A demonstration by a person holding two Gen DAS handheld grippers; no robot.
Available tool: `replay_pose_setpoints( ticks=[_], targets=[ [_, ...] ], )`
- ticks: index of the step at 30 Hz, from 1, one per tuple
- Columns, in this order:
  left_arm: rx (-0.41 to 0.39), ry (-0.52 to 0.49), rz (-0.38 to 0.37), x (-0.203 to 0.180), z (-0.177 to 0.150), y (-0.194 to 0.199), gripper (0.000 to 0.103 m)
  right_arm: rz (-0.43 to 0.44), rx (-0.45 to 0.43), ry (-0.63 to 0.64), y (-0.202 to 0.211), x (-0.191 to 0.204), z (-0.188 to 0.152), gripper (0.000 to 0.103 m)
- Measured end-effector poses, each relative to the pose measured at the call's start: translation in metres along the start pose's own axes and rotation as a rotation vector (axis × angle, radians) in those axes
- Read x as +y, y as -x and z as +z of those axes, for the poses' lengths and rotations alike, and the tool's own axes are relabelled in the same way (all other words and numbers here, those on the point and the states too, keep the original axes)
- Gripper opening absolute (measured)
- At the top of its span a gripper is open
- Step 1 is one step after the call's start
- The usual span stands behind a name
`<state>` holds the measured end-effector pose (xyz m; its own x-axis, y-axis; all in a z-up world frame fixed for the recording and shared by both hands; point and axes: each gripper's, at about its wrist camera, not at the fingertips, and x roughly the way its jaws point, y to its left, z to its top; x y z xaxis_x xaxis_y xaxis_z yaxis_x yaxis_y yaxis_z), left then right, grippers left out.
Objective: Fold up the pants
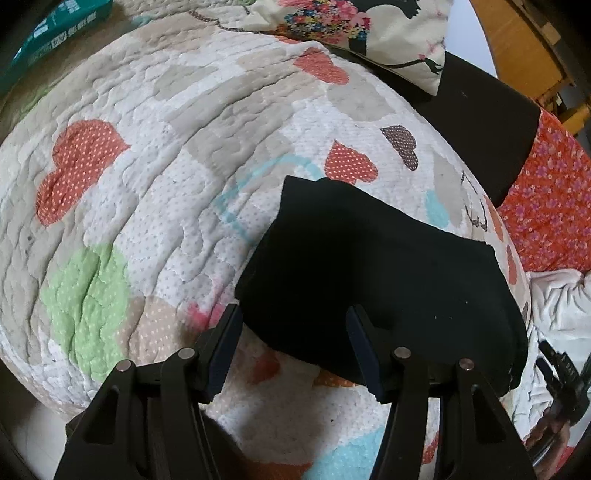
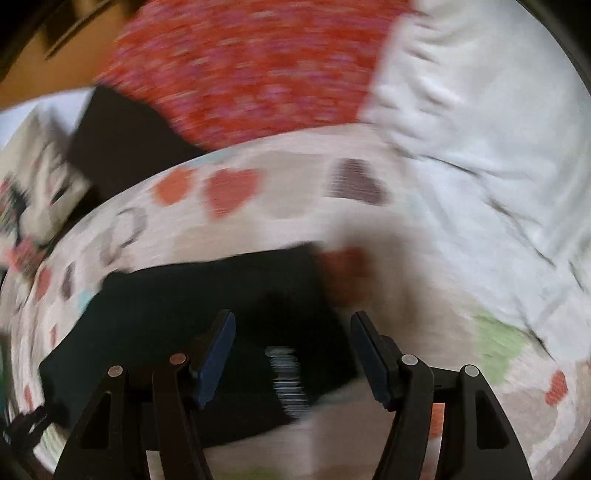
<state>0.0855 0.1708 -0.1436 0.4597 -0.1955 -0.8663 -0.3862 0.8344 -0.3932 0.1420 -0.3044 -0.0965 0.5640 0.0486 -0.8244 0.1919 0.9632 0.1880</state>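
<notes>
The black pants (image 1: 369, 273) lie folded into a compact bundle at lower centre of the heart-print quilt (image 1: 147, 166). Both the left gripper (image 1: 291, 350) and right gripper (image 2: 291, 354) hold their fingers apart, empty. The cloth looks soft, light and floppy; an edge or corner seems the best hold.

Blurred frame, right gripper (image 2: 291, 350) at bottom centre with fingers spread apart, folded black pants (image 2: 192, 306) lower left on heart-print quilt (image 2: 280, 184), white cloth (image 2: 480, 129) upper right, red floral fabric (image 2: 251, 62) top centre.

Heart-print quilt (image 1: 155, 177), floral cushion (image 1: 369, 33), red flowered cloth (image 1: 554, 206), crumpled white fabric (image 2: 480, 110), teal package (image 1: 55, 33)
</notes>
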Motion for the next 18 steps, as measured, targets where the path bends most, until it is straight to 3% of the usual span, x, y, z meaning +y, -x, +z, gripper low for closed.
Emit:
replay_pose_setpoints(
  ticks=[6, 10, 18],
  targets=[
    [-0.003, 0.075, -0.053, 0.017, -0.003, -0.011, 0.058, 0.237, 0.139, 0.26, -0.026, 0.14, -0.014, 0.07],
    [-0.048, 0.102, -0.106, 0.023, -0.003, -0.013, 0.062, 0.372, 0.255, 0.448, -0.048, 0.237, -0.03, 0.07],
    [-0.143, 0.06, -0.136, 0.021, -0.01, -0.013, 0.071, 0.433, 0.357, 0.719, -0.082, 0.372, -0.06, 0.07]
  ],
)
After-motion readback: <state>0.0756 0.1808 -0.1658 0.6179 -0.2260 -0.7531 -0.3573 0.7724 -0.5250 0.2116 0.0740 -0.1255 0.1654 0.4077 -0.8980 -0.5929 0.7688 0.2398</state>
